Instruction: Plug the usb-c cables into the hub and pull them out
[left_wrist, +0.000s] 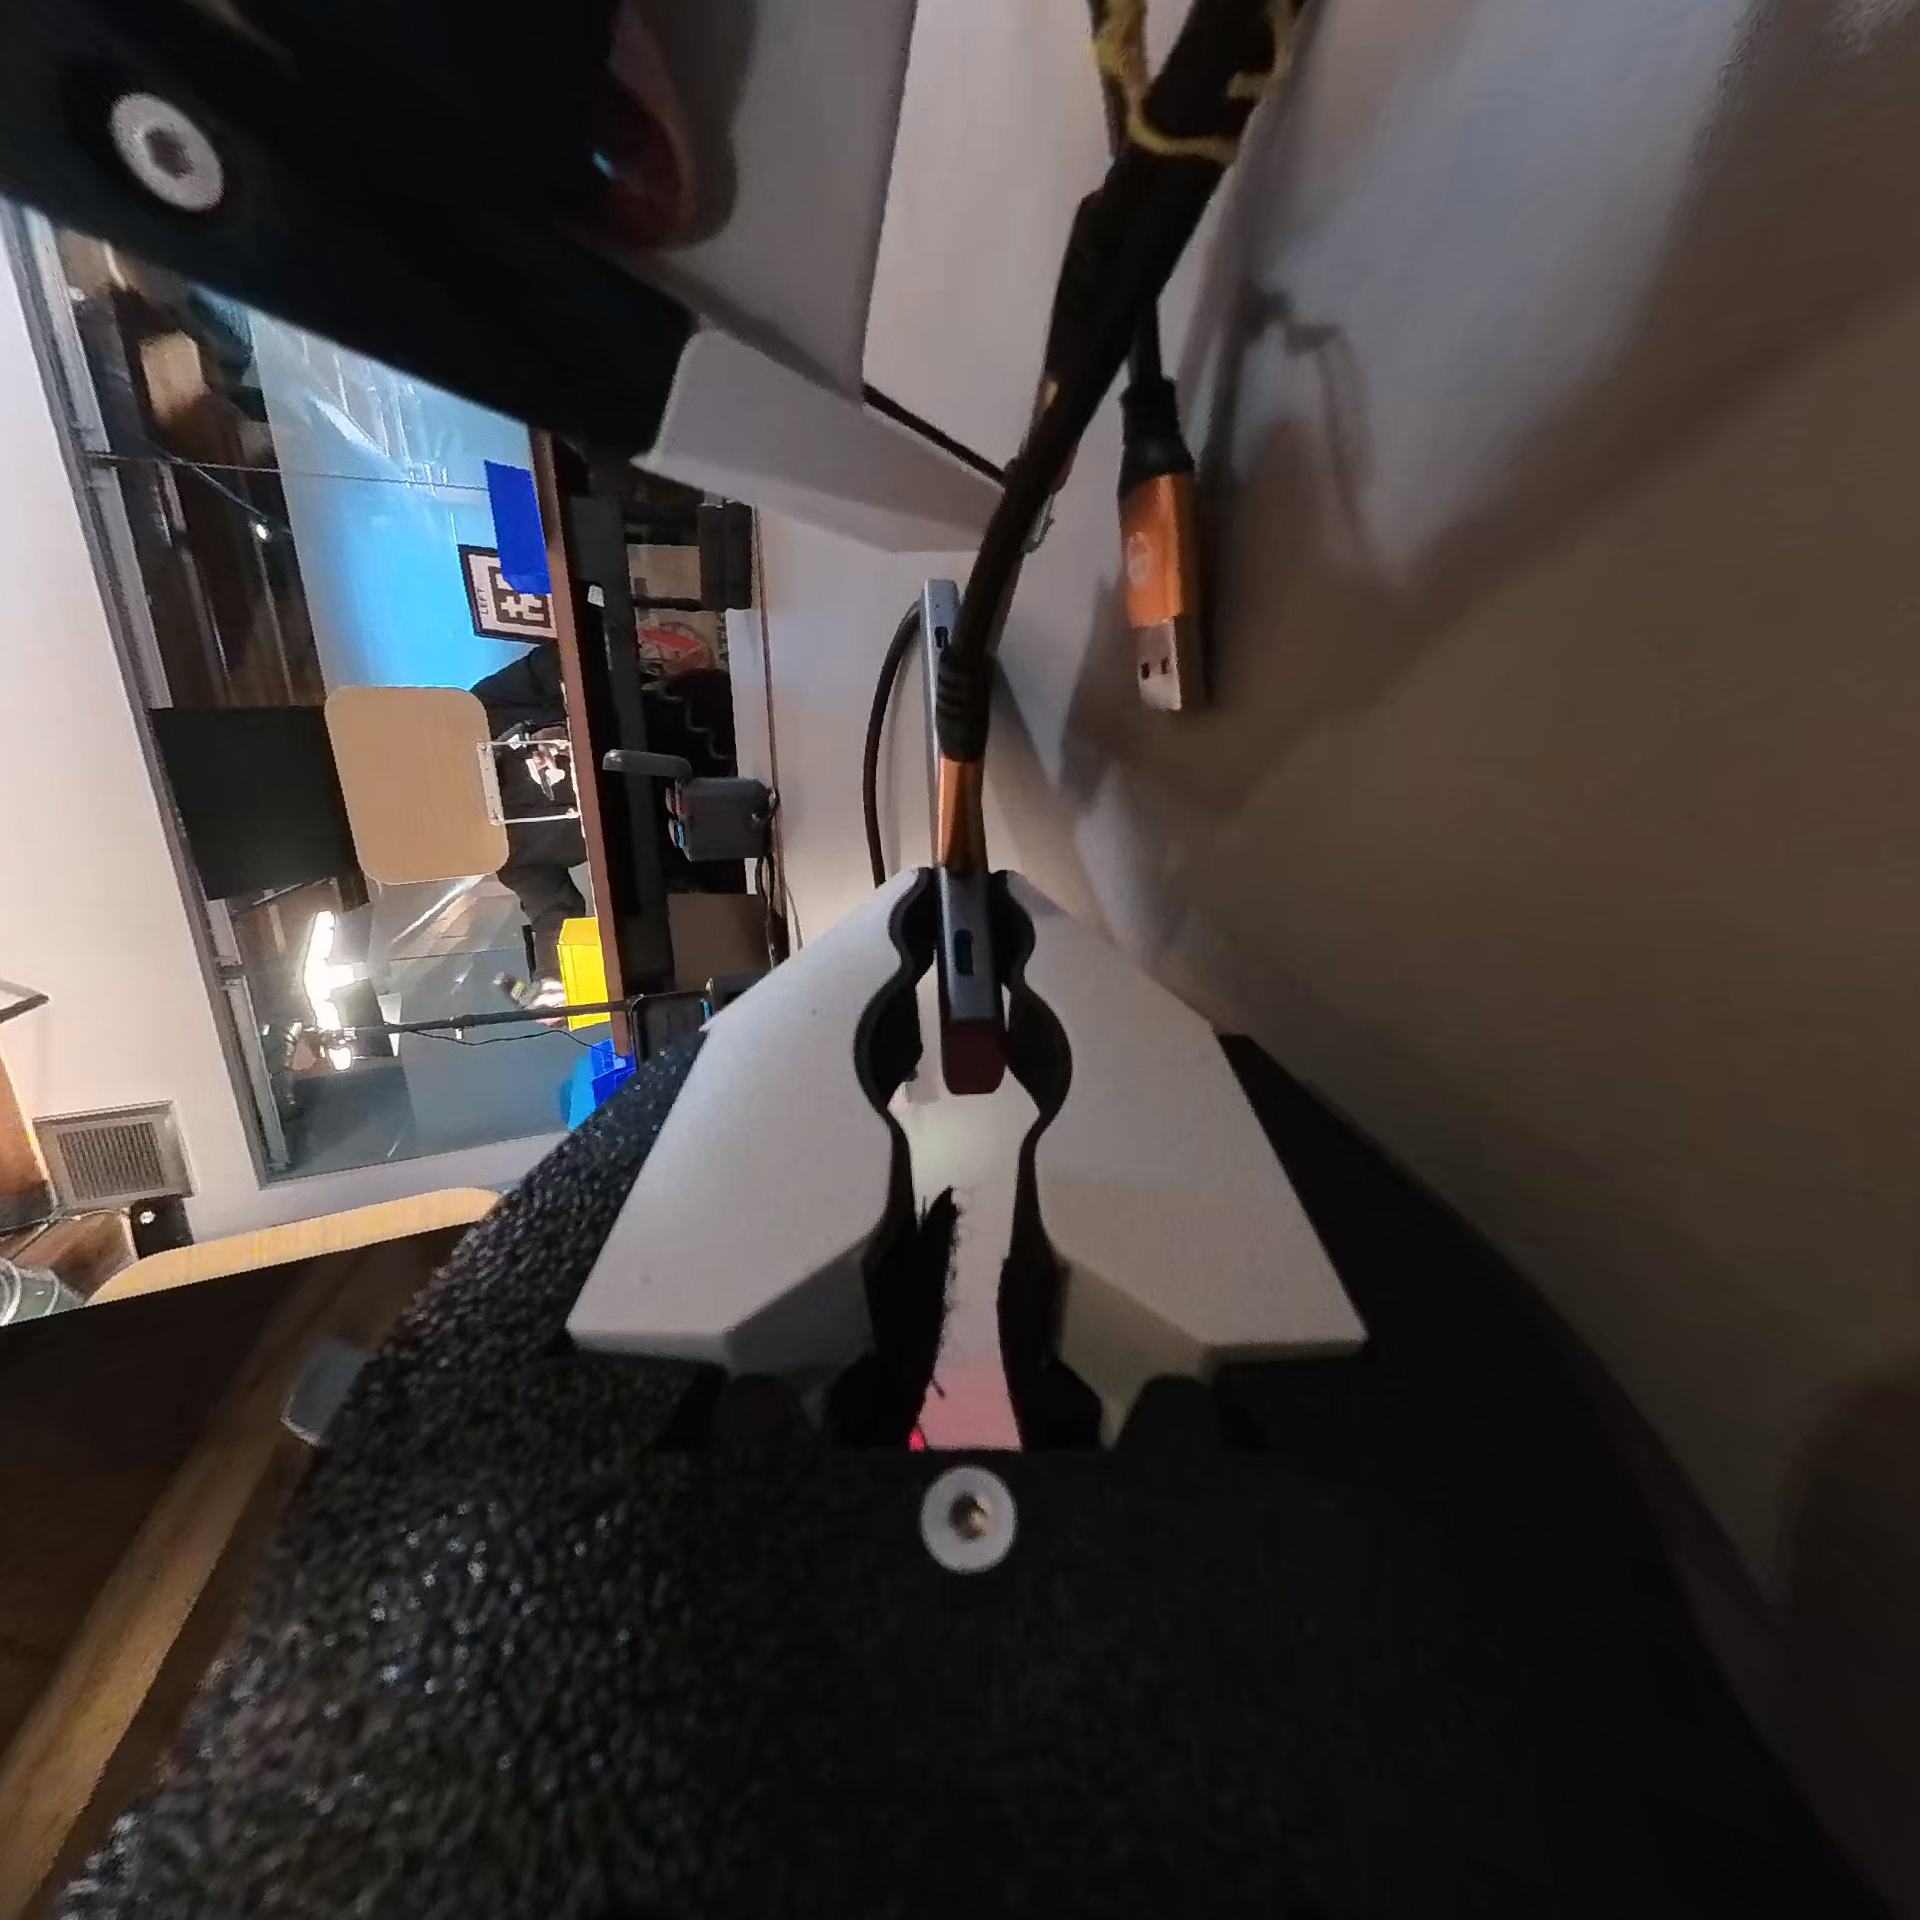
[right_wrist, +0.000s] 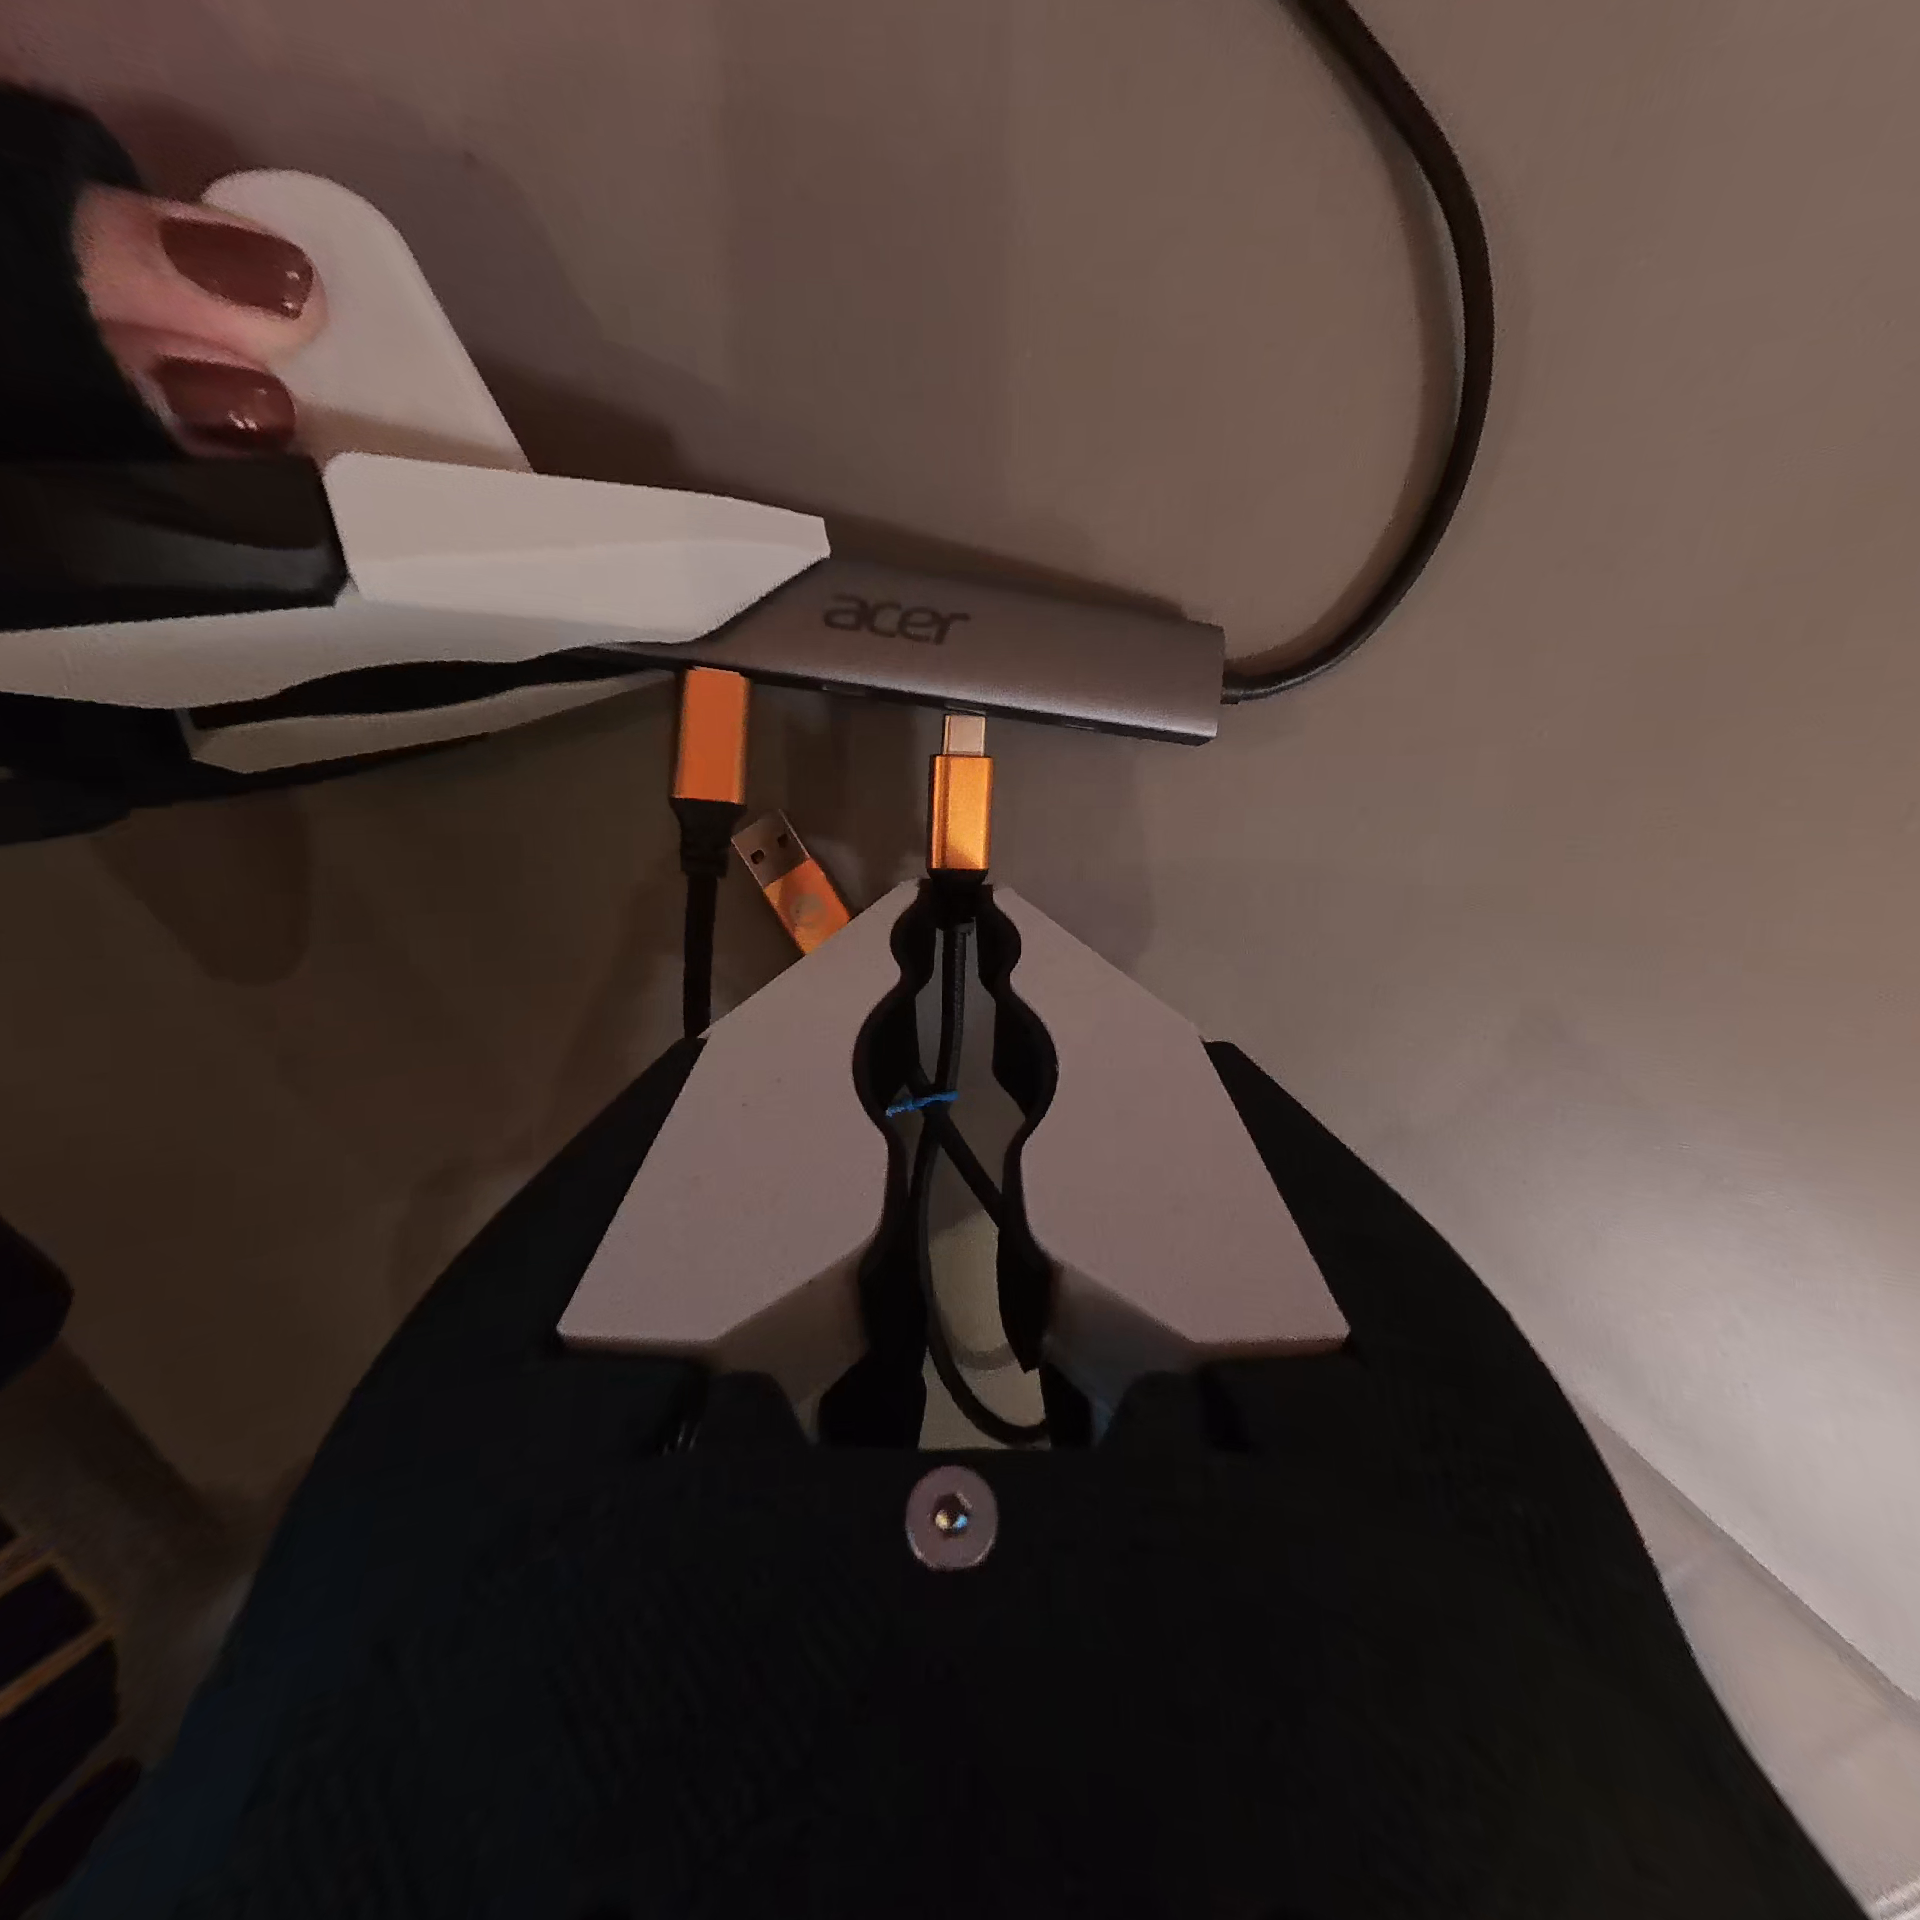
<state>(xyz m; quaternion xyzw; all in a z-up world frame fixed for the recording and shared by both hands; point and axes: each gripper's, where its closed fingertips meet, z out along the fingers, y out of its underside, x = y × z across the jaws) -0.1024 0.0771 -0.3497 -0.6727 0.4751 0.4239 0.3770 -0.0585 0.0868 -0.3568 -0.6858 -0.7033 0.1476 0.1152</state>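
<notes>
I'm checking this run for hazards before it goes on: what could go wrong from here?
1. The right tongs grip the cable behind the orange USB-C plug, so the plug may tilt at the port and jam.
2. The left tongs pinch only one end of the hub, so it could pivot.
3. The loose USB-A plug nearby could snag.

Pale table (left_wrist: 1558, 935), window (left_wrist: 343, 727), yellow bin (left_wrist: 584, 971)
</notes>
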